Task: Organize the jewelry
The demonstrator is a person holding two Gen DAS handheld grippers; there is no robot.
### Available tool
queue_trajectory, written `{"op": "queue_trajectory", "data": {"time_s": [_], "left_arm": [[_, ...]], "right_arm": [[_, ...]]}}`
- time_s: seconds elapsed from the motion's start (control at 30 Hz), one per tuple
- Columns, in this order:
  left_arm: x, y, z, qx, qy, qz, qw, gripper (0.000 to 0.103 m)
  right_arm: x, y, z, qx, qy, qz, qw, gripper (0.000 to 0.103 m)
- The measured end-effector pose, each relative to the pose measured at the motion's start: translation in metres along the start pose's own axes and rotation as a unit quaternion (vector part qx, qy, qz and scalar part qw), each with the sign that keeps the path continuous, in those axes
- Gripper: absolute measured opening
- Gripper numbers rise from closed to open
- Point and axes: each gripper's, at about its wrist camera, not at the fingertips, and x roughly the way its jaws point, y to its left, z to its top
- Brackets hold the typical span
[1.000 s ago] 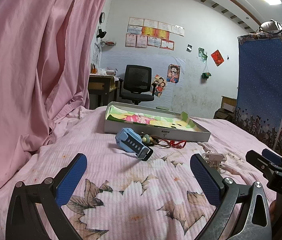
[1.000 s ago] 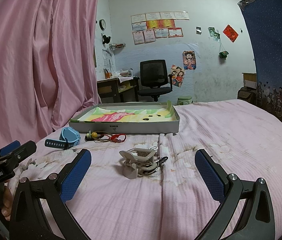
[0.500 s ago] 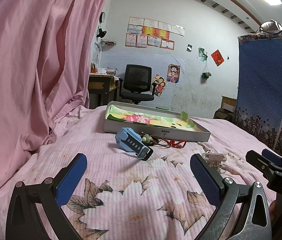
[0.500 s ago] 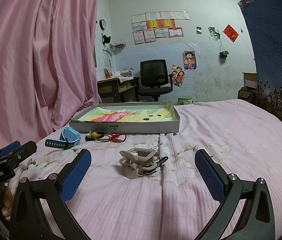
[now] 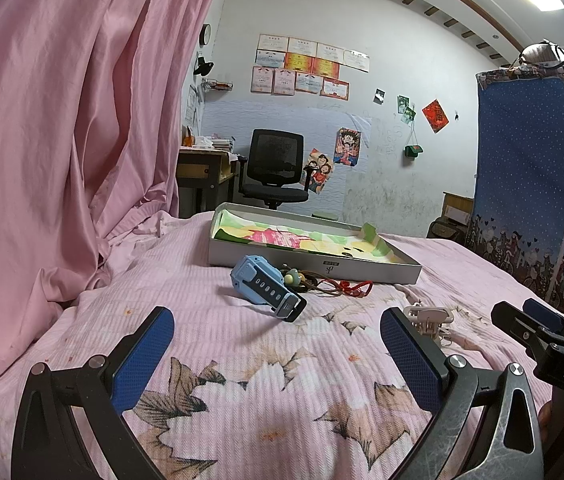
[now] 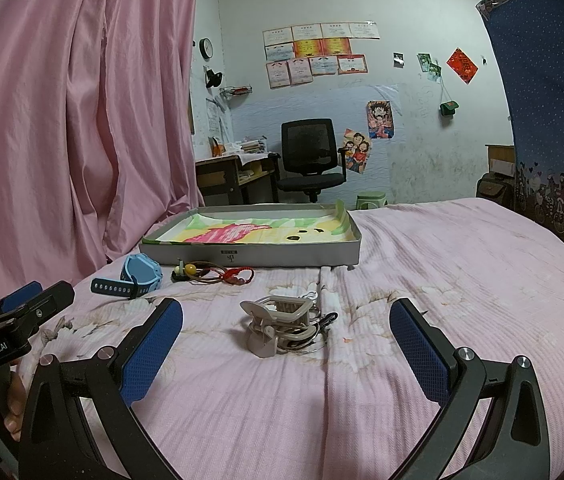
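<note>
With both the left gripper (image 5: 275,342) and right gripper (image 6: 286,334) spread wide and empty above the bed (image 6: 462,264), the beige hair claw (image 6: 277,320) tangled with rings, lying short of the tray (image 6: 249,246), could drag its neighbours if pinched off-centre.

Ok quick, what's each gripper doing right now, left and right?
Left gripper: open, holding nothing.
Right gripper: open, holding nothing.
</note>
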Motion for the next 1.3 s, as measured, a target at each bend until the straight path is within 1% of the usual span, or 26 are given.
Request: {"op": "queue_trajectory", "data": {"time_s": [1.0,1.13,1.17,1.3], "left_arm": [[0.0,0.0,0.0,-0.001,0.001,0.0,1.0,0.103],[0.0,0.0,0.0,-0.001,0.001,0.0,1.0,0.103],[0.0,0.0,0.0,-0.002,0.0,0.002,1.0,0.103],[-0.006,0.0,0.004,-0.002,-0.005,0.007,1.0,0.103]], "right_arm": [[0.0,-0.003,0.0,0.001,0.0,0.0,1.0,0.102],[-0.002,0.001,0.002,0.0,-0.006,0.001,1.0,0.102],[-0.003,0.008,0.003,0.0,-0.007,0.002,1.0,0.102],[-0.008,0.013,0.008,0.0,-0.02,0.004,1.0,0.102]]}}
